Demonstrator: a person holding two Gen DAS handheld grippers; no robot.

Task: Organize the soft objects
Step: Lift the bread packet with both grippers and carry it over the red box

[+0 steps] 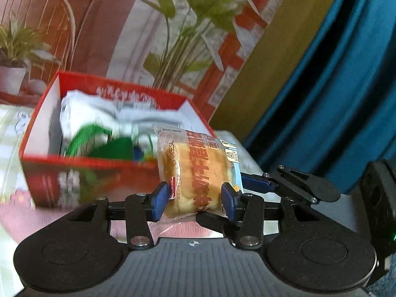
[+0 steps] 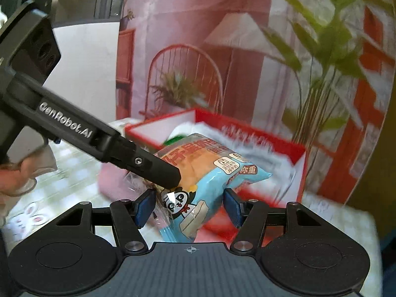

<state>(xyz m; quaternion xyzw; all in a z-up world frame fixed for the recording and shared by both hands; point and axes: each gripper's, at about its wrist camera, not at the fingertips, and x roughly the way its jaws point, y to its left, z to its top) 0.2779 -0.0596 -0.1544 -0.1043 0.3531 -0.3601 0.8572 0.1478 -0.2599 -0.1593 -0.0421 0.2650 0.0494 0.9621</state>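
A wrapped bread pack (image 1: 198, 170) with orange print and a pale blue end is held in the air in front of a red box (image 1: 109, 178). My left gripper (image 1: 195, 201) is shut on its lower part, blue pads pressing both sides. In the right wrist view the same pack (image 2: 205, 173) lies between the pads of my right gripper (image 2: 189, 208), which touch its sides at the blue end. The left gripper's finger (image 2: 148, 165) crosses in from the left onto the pack. The red box (image 2: 272, 146) holds white cloth (image 1: 99, 109) and a green item (image 1: 111, 146).
The box stands on a checked tablecloth with rabbit prints (image 2: 34, 217). A printed backdrop with chair and plants (image 2: 188, 74) hangs behind. A teal curtain (image 1: 341, 86) hangs to the right in the left wrist view. A hand (image 2: 12, 175) holds the left tool.
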